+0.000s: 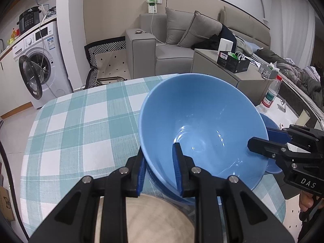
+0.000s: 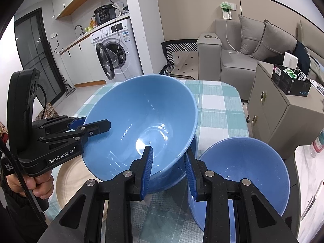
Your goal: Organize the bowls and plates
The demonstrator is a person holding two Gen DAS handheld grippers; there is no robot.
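A large blue bowl [image 1: 202, 125] [image 2: 141, 125] is tilted above the checked table. My left gripper [image 1: 160, 168] straddles its near rim, one finger inside and one outside, and looks shut on it. My right gripper [image 2: 169, 170] also straddles the rim on the opposite side; it shows in the left wrist view [image 1: 261, 143] at the bowl's right edge. A second, smaller blue bowl [image 2: 243, 172] stands upright to the right. A beige plate [image 1: 145, 218] [image 2: 68, 180] lies under the left gripper.
The table has a teal and white checked cloth [image 1: 81, 125]. A grey cabinet [image 2: 283, 117] stands close to the table's right. A plastic water bottle [image 1: 271, 93] stands on a white surface to the right. A sofa and washing machine are beyond.
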